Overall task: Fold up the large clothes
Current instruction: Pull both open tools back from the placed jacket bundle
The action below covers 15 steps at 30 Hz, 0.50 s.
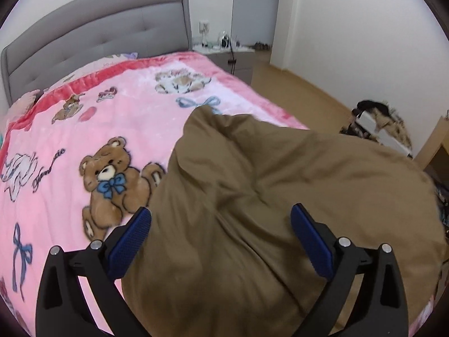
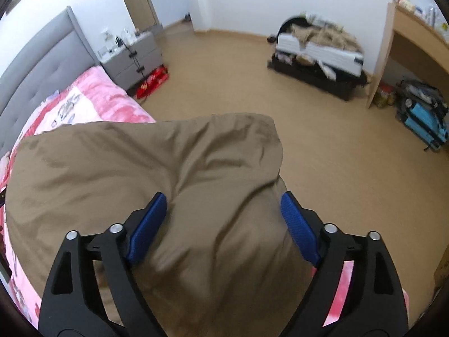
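Left gripper (image 1: 220, 224): jaws spread wide, released; brown cloth lay between and below the blue pads, none of it pinched.
Right gripper (image 2: 223, 213): jaws likewise wide apart, gripping nothing; a puffed ridge of the same cloth rose between the pads, whether it touched them I could not tell.
Brown garment (image 1: 266, 196): a large, rumpled heap, blurred, directly ahead of and under both sets of jaws, resting on the bed's near corner.
Pink teddy-bear blanket (image 1: 98, 129): spread left of the left jaws, under the garment.
Grey headboard (image 1: 98, 36): far beyond the jaws.
Open suitcase (image 2: 317, 53): on the floor, well ahead of the right jaws.
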### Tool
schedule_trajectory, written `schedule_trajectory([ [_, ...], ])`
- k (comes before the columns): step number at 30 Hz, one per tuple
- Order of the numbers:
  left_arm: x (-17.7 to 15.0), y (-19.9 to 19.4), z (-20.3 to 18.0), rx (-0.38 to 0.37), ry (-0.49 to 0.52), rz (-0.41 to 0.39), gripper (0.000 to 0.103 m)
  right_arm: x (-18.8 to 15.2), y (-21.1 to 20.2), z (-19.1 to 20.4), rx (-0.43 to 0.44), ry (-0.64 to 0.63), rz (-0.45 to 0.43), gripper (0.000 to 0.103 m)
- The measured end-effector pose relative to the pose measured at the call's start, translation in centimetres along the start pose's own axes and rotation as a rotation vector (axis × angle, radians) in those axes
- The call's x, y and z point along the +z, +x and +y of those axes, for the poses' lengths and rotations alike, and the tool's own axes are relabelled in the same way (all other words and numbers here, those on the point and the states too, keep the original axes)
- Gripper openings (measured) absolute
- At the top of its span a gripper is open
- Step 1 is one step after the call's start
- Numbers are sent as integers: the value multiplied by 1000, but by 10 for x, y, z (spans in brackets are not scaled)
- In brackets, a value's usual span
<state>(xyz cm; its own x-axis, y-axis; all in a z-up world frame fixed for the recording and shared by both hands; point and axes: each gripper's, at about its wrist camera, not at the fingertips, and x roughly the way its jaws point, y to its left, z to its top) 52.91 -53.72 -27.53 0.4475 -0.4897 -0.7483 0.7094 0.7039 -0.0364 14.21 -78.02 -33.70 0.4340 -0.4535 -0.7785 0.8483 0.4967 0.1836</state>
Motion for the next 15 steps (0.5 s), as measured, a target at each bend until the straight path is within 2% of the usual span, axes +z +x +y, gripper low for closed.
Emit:
schedule_trajectory([
  [5,-19,-52,-33,-75,16,-9,98,-26,-53,41,12,-122,-61,93],
  [9,-38,-90,-57,-63,-3,-33,98,-51,-98,71,21,-191,-83,95],
  [15,-65,-129,-95,-96,48,-44,98,-72,-143,77,32,-155,-116,95],
])
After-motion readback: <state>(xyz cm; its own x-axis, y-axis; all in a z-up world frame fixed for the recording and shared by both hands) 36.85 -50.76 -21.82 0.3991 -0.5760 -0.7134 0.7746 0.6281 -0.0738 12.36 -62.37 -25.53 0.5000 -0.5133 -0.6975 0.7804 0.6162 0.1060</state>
